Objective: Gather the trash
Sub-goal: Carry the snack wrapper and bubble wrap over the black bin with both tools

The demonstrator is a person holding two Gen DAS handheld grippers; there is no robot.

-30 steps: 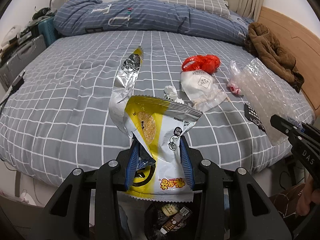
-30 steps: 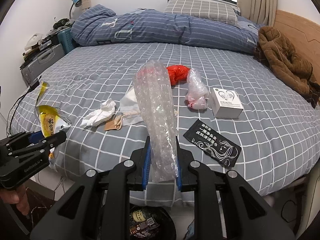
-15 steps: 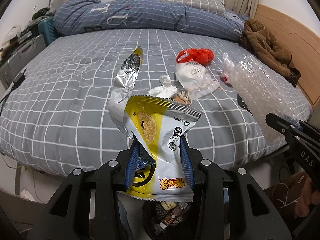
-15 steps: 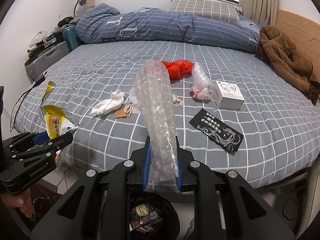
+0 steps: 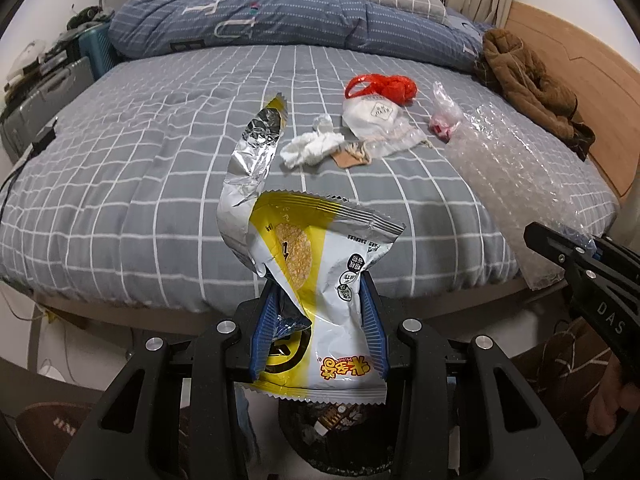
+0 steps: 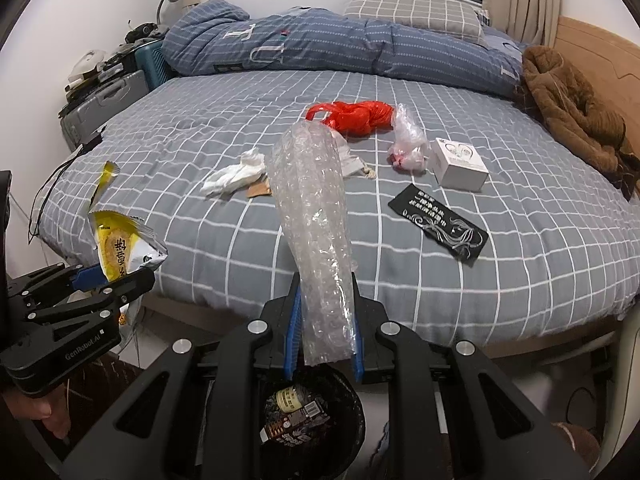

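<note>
My left gripper (image 5: 318, 312) is shut on a yellow and white snack bag (image 5: 316, 280) with torn foil lining, held off the bed's near edge. It also shows in the right wrist view (image 6: 120, 250). My right gripper (image 6: 324, 312) is shut on a roll of bubble wrap (image 6: 316, 216), also seen in the left wrist view (image 5: 516, 184). A black trash bin (image 6: 312, 420) holding wrappers sits on the floor directly below both grippers; it shows in the left wrist view (image 5: 340, 436) too. A white tissue (image 6: 236, 174), a red plastic bag (image 6: 356, 116) and a clear bag (image 6: 408, 144) lie on the bed.
The grey checked bed (image 6: 520, 216) also carries a white box (image 6: 460, 164), a black packet (image 6: 440, 220), a white pouch (image 5: 376, 120) and a brown coat (image 6: 572, 108). A blue duvet (image 6: 320, 44) lies at the back. Suitcases (image 6: 104, 100) stand at the left.
Both grippers have drawn back from the bed with their loads. The bed edge has dropped away and the trash bin has come further into view beneath them.
</note>
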